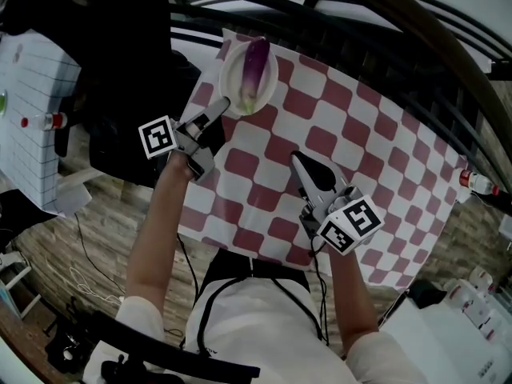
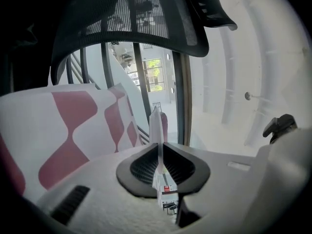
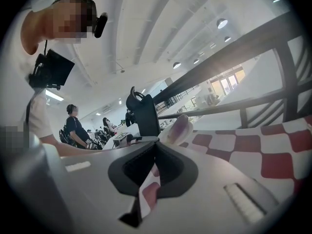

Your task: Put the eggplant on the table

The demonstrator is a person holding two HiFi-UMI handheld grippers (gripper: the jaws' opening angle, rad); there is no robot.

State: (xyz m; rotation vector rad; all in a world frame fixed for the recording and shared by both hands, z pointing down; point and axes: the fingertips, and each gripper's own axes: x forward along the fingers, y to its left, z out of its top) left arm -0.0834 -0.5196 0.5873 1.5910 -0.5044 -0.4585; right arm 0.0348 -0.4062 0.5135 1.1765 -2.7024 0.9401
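Observation:
A purple eggplant [image 1: 254, 66] lies on a small white plate [image 1: 228, 64] at the far left corner of the red-and-white checked tablecloth [image 1: 352, 142]. My left gripper [image 1: 222, 105] is at the plate's near rim and shut on it. In the left gripper view [image 2: 158, 147] the rim runs edge-on as a thin white line [image 2: 156, 123] between the pads, with the eggplant [image 2: 165, 126] just behind. My right gripper [image 1: 297, 159] hovers over the middle of the cloth, shut and empty. It points at the plate [image 3: 167, 136] and the eggplant [image 3: 179, 126] from a distance.
A black mesh chair [image 1: 120, 54] stands left of the table, beside a white crate [image 1: 32, 110] with a red-capped bottle [image 1: 48, 122]. Black railing bars [image 1: 360, 22] run behind the table. Another bottle [image 1: 478, 183] sits past the right edge. People sit far off [image 3: 75, 126].

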